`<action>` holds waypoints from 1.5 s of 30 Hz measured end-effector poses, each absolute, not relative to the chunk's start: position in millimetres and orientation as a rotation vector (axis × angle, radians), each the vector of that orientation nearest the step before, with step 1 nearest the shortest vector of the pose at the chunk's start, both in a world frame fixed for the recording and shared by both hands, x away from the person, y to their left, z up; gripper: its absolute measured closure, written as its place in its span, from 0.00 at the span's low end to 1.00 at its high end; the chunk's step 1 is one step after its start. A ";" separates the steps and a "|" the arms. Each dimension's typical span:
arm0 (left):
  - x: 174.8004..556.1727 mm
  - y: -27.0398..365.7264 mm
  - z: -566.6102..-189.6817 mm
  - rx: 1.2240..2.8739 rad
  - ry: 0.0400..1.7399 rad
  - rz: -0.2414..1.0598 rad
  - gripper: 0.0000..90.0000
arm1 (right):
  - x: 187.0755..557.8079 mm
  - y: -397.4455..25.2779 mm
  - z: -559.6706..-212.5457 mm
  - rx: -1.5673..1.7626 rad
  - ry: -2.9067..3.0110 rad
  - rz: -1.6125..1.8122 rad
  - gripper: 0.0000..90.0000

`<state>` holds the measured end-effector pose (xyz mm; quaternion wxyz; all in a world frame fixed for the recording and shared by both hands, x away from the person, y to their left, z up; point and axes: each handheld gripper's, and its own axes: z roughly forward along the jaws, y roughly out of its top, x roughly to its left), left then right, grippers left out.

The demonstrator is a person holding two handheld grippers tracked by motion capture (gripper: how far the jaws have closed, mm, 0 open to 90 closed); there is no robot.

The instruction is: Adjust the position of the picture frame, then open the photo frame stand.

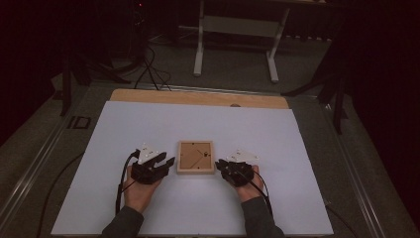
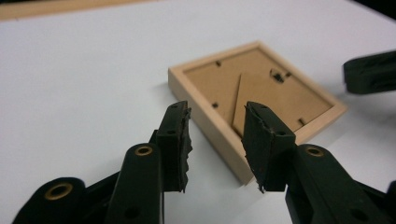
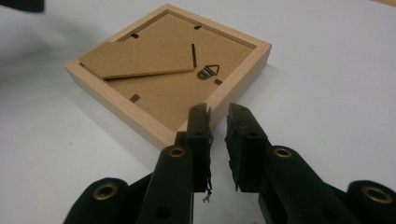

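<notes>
The left gripper (image 2: 217, 135) gaped wide, the right gripper (image 3: 218, 126) narrowly — both empty, flanking the square light-wood picture frame (image 1: 196, 157) at nine and three o'clock, lying face-down.

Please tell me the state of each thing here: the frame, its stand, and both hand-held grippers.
Frame: lying flat on the table, back side up, held by neither gripper.
Stand: folded down against the frame's back board, slightly raised at one edge.
Left hand-held gripper: open, jaws wide apart, empty, just short of the frame's edge.
Right hand-held gripper: open by a narrow gap, empty, close to the frame's corner.
</notes>
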<state>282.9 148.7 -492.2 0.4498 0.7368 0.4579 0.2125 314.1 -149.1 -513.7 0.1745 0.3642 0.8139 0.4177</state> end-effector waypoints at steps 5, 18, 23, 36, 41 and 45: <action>276.0 148.7 -479.6 1.776 1.098 0.556 0.67 | 313.0 -149.3 -511.5 1.024 2.300 1.189 0.87; 271.0 146.6 -468.0 1.770 1.053 0.587 0.63 | 312.2 -147.2 -508.9 0.994 2.298 1.196 0.93; 270.8 145.0 -465.7 1.773 1.037 0.588 0.61 | 310.2 -137.1 -513.0 0.963 2.336 1.183 1.00; 278.0 128.1 -473.3 1.877 0.994 0.556 0.57 | 306.0 -125.1 -518.2 0.914 2.375 1.181 1.00; 290.4 114.0 -486.8 1.969 0.982 0.511 0.56 | 306.4 -125.4 -518.5 0.932 2.372 1.193 1.00; 299.4 105.6 -492.3 1.997 0.992 0.474 0.55 | 306.3 -125.3 -518.7 0.941 2.363 1.192 1.00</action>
